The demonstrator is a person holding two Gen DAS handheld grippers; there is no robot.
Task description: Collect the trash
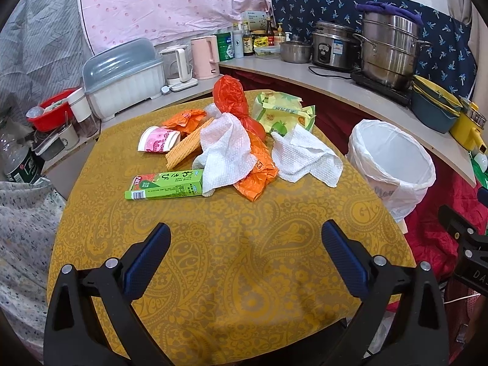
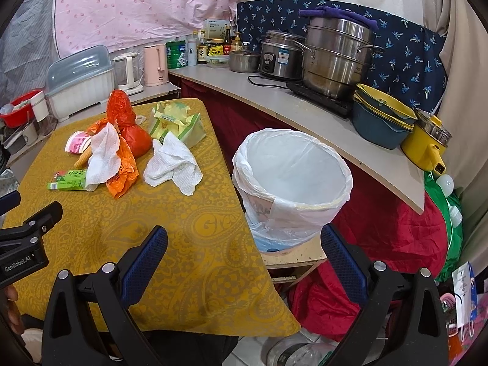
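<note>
We have collected nothing yet: our left gripper (image 1: 245,245) and right gripper (image 2: 244,248) gape wide, empty. The trash pile (image 1: 225,143) sits toward the table's (image 1: 231,274) far edge; the lined bin (image 2: 292,180) off its right edge looks empty.

Yellow paisley-clothed table (image 1: 231,262) filling the frame's centre. Lying on it toward the upper middle: green carton (image 1: 166,186), two crumpled white paper towels (image 1: 227,152) (image 1: 306,158), orange plastic bags (image 1: 241,113), pink paper cup (image 1: 158,142), wafer-patterned wrapper (image 1: 186,148), yellow-green packets (image 1: 283,114). Lower half bare cloth.
</note>
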